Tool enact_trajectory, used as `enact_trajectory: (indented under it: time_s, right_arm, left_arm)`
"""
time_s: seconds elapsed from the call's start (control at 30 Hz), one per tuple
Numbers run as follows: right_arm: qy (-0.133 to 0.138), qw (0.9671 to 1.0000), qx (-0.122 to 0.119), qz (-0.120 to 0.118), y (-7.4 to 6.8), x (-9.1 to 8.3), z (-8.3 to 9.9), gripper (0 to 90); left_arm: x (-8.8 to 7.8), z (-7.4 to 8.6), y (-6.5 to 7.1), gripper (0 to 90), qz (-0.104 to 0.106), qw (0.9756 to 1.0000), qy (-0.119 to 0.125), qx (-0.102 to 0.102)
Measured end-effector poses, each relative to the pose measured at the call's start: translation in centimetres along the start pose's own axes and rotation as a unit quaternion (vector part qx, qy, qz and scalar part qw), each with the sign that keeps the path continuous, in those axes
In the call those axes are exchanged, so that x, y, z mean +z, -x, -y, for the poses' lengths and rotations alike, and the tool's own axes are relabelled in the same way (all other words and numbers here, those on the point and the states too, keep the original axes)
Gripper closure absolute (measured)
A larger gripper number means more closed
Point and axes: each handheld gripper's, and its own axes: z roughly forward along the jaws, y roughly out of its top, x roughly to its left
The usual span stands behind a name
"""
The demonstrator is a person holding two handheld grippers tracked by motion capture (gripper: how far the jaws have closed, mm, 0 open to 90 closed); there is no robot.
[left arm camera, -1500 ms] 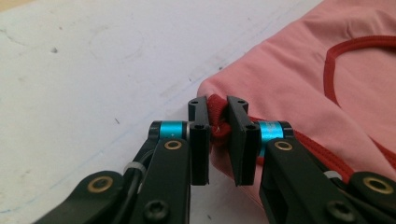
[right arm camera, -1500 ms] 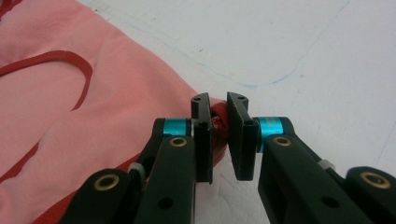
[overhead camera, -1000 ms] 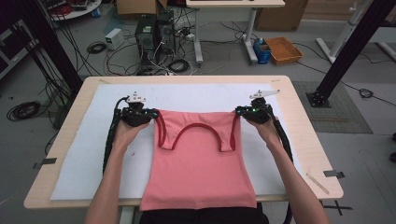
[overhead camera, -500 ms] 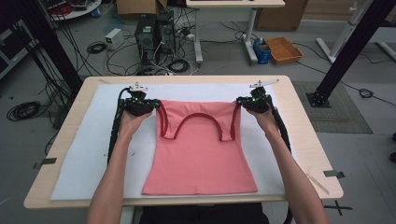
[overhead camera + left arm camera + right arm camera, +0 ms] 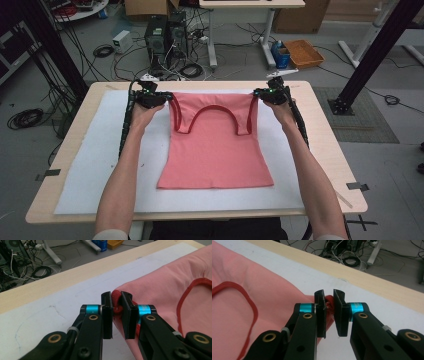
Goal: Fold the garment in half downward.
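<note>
A pink tank top [image 5: 215,145] with red trim lies spread on the white mat [image 5: 105,160], neckline toward the far edge. My left gripper [image 5: 166,98] is shut on its left shoulder strap [image 5: 117,301]; the red-trimmed fabric is bunched between the black jaws of that left gripper [image 5: 116,305]. My right gripper [image 5: 256,93] is shut on the right shoulder strap [image 5: 328,302], pinched between the jaws of that right gripper [image 5: 329,305]. Both straps are lifted slightly while the hem rests flat near the person.
The wooden table [image 5: 65,150] carries the mat, with a bare wood strip along the far edge [image 5: 62,277]. Beyond the table are computer towers [image 5: 165,35], tangled cables, a desk leg [image 5: 212,40] and an orange tray [image 5: 304,52] on the floor.
Both grippers have moved away from the person toward the far edge, dragging the tank top with them. The hem has slid up off the near table edge onto the mat.
</note>
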Motion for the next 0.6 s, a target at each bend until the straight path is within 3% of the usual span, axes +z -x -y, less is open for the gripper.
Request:
enact_trajectory:
  time_s: [0.23, 0.37, 0.4, 0.6]
  right_arm:
    - [0.009, 0.9999, 0.002, -0.008, 0.3, 0.1, 0.4, 81.8]
    - [0.009, 0.9999, 0.0, -0.014, 0.2, -0.1, 1.1, 81.8]
    - [0.009, 0.9998, -0.001, -0.015, 0.1, -0.1, 1.3, 81.8]
    - [0.006, 0.9995, -0.018, -0.025, -0.7, -0.9, 2.5, 81.7]
  left_arm:
    - [-0.1, 0.4, -0.3, 80.5, 0.012, 0.9998, 0.011, -0.007]
    - [-0.2, 1.2, 0.0, 80.4, 0.019, 0.9998, 0.001, -0.007]
    - [-0.2, 1.3, 0.0, 80.4, 0.022, 0.9997, -0.007, -0.005]
    - [-1.2, 2.2, 1.0, 80.3, 0.034, 0.9994, -0.001, 0.007]
